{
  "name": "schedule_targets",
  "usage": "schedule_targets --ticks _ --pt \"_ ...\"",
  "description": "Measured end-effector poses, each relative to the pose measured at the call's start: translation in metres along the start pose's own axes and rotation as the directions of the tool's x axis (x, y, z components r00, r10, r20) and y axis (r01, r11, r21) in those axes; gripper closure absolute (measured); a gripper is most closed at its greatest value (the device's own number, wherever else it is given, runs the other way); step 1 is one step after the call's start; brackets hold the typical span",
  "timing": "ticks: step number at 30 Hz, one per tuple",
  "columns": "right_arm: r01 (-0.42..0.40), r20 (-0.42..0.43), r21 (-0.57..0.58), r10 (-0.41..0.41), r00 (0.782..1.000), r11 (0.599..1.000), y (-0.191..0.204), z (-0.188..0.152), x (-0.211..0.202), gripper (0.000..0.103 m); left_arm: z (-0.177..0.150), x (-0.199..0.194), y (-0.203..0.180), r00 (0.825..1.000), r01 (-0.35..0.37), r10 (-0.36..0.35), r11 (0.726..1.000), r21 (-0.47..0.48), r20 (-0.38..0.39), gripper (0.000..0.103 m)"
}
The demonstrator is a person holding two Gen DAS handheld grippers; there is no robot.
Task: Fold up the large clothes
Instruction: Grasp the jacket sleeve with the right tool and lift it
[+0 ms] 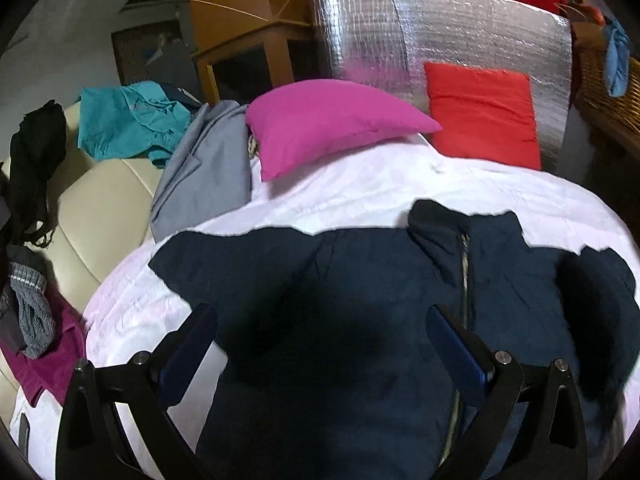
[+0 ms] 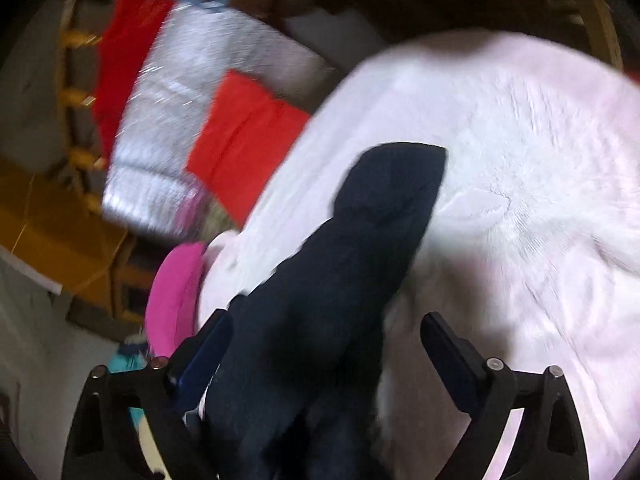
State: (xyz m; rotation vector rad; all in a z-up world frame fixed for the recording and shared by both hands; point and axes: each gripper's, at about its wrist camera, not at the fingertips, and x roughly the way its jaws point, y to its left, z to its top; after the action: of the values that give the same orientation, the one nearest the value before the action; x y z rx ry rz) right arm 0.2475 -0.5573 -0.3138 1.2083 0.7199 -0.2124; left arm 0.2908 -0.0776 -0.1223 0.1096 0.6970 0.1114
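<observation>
So there's a navy jacket (image 1: 320,320) spread flat on a white bedspread (image 1: 360,192), zip (image 1: 464,264) running up the front and the collar end pointing toward the pillows. The left gripper (image 1: 320,344) is over the body of the jacket with its fingers wide apart, nothing pinched, just dark fabric showing in the gap below them. One sleeve goes out to the left edge of the bed, the other bunches up at the right. In the right wrist view everything's smeared, but you can make out a sleeve (image 2: 360,248) of the jacket lying across the bedspread (image 2: 520,160), running up between the fingers of the right gripper (image 2: 326,340). Those fingers are also spread well apart; the left one looks right up against the cloth, the right one is clear of it with white bedding showing in between, so no real grip there. Can't tell if that left finger is actually touching. Further back: a pink pillow (image 1: 332,128) and a red pillow (image 1: 484,112) at the head of the bed, the red one leaning on a silver foil panel (image 1: 440,32). A grey garment (image 1: 200,176) hangs off the bed's left side, next to a cream couch (image 1: 96,200) with a teal top (image 1: 128,120) and some dark clothes (image 1: 36,160) dumped on it. Wicker basket (image 1: 608,80) off to the right.
</observation>
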Motion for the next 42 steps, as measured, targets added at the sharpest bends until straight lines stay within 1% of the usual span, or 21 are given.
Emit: schedule_targets --ticks 1,4,6,7,8,10,12,13,14,16,18,20,24,26,28,31,33,35,39,40,42 --pt "0.001 0.003 0.034 -0.001 1.0 0.999 -0.007 0.006 0.012 0.015 0.002 0.004 0.0 1.0 -0.009 0.009 1.0 -0.002 0.01 0.0" --pt "0.005 0.015 0.103 -0.007 1.0 0.995 -0.021 0.018 0.031 0.019 0.004 0.014 0.002 0.999 -0.03 0.03 1.0 -0.008 0.028 0.0" --pt "-0.016 0.019 0.142 0.014 1.0 0.99 -0.028 0.026 0.043 0.028 0.004 0.02 0.005 0.999 -0.034 0.034 0.999 -0.016 0.032 0.0" --pt "-0.017 0.018 0.155 0.014 1.0 0.988 -0.032 0.029 0.05 0.037 0.004 0.023 0.006 0.999 -0.033 0.033 0.999 -0.019 0.03 0.0" --pt "-0.011 0.02 0.163 0.008 1.0 0.987 -0.034 0.032 0.056 0.05 0.003 0.027 0.007 0.999 -0.034 0.034 0.999 -0.019 0.027 0.0" --pt "-0.012 0.032 0.166 0.007 0.999 0.986 -0.036 0.037 0.064 0.065 0.001 0.036 0.012 0.998 -0.062 0.062 0.998 -0.017 0.025 0.0" --pt "-0.018 0.037 0.151 0.013 0.999 0.988 -0.034 0.041 0.066 0.073 -0.002 0.045 0.016 0.995 -0.092 0.092 0.996 -0.02 0.023 0.0" --pt "-0.028 0.048 0.128 0.022 0.999 0.991 -0.03 0.042 0.063 0.079 -0.003 0.051 0.022 0.994 -0.11 0.11 0.994 -0.027 0.013 0.0" --pt "-0.04 0.064 0.093 0.034 0.997 0.995 -0.02 0.04 0.057 0.081 -0.003 0.055 0.025 0.993 -0.118 0.118 0.992 -0.036 0.003 0.0" --pt "-0.069 0.088 0.018 0.067 0.994 0.997 0.006 0.032 0.043 0.081 -0.003 0.063 0.039 0.992 -0.125 0.123 0.99 -0.072 -0.026 0.0" --pt "-0.119 0.078 -0.05 0.122 0.989 0.992 0.035 0.019 0.026 0.081 -0.003 0.067 0.052 0.991 -0.13 0.125 0.986 -0.102 -0.053 0.0" --pt "-0.16 0.06 -0.114 0.168 0.984 0.98 0.066 0.0 0.011 0.081 -0.003 0.065 0.061 0.99 -0.134 0.127 0.983 -0.126 -0.058 0.0" --pt "-0.265 -0.004 -0.231 0.272 0.962 0.936 0.131 -0.056 -0.015 0.081 -0.003 0.055 0.079 0.989 -0.146 0.142 0.977 -0.154 -0.032 0.0" --pt "-0.311 -0.049 -0.247 0.309 0.95 0.918 0.152 -0.084 -0.019 0.081 -0.005 0.054 0.086 0.988 -0.152 0.148 0.975 -0.161 -0.034 0.0" --pt "-0.353 -0.101 -0.245 0.339 0.936 0.903 0.17 -0.113 -0.013 0.081 -0.007 0.055 0.095 0.989 -0.143 0.135 0.973 -0.182 -0.054 0.0" --pt "-0.373 -0.186 -0.254 0.334 0.924 0.892 0.19 -0.156 0.009 0.081 -0.007 0.057 0.111 0.989 -0.133 0.117 0.966 -0.224 -0.085 0.0" --pt "-0.367 -0.241 -0.242 0.31 0.92 0.898 0.199 -0.184 0.031 0.081 -0.006 0.058 0.12 0.989 -0.136 0.115 0.96 -0.245 -0.098 0.0" --pt "-0.357 -0.27 -0.242 0.291 0.918 0.902 0.204 -0.203 0.043 0.078 -0.005 0.059 0.127 0.988 -0.136 0.111 0.954 -0.267 -0.107 0.0" --pt "-0.318 -0.331 -0.226 0.235 0.914 0.921 0.198 -0.232 0.075 0.077 -0.003 0.062 0.138 0.989 -0.12 0.085 0.945 -0.305 -0.124 0.0" --pt "-0.307 -0.349 -0.22 0.22 0.911 0.926 0.196 -0.236 0.081 0.072 -0.002 0.062 0.139 0.989 -0.118 0.082 0.944 -0.308 -0.126 0.0" --pt "-0.299 -0.397 -0.193 0.204 0.895 0.935 0.194 -0.244 0.088 0.05 -0.001 0.063 0.14 0.99 -0.103 0.066 0.945 -0.311 -0.127 0.0"
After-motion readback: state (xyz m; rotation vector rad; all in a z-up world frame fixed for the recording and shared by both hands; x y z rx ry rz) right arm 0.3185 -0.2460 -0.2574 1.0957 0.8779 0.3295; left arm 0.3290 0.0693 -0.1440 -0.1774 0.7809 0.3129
